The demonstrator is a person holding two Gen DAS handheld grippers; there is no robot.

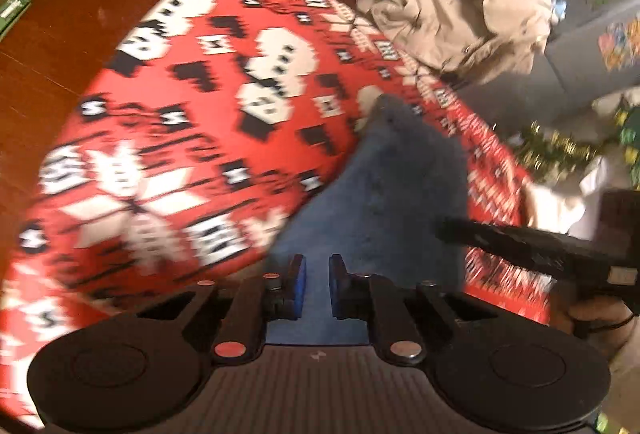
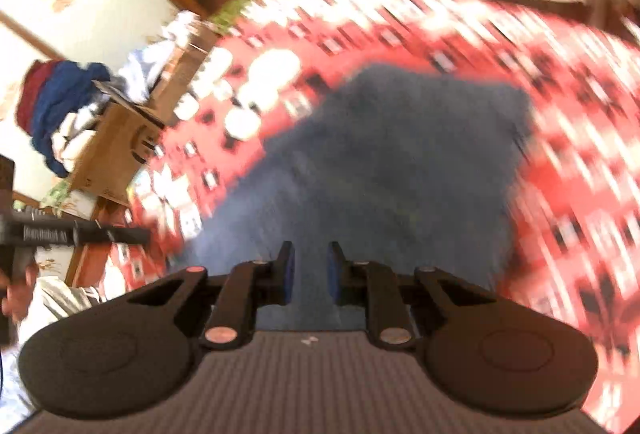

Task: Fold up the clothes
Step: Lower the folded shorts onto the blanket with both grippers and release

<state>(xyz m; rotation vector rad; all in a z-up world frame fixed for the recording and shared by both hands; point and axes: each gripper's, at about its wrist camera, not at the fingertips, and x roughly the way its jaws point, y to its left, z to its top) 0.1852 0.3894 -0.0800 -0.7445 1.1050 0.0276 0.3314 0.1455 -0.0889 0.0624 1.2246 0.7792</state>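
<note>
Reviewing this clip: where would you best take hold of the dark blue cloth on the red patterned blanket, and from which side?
Probably at a far corner of the blue cloth, such as the squared one at upper right in the right wrist view. It lies flat on the red blanket, so come down from above at the edge and pinch the thin fabric.

We see the garment (image 1: 384,186) lying on the patterned cloth (image 1: 192,82) covering the surface; a jacket (image 1: 460,6) lies beyond its far edge.
</note>
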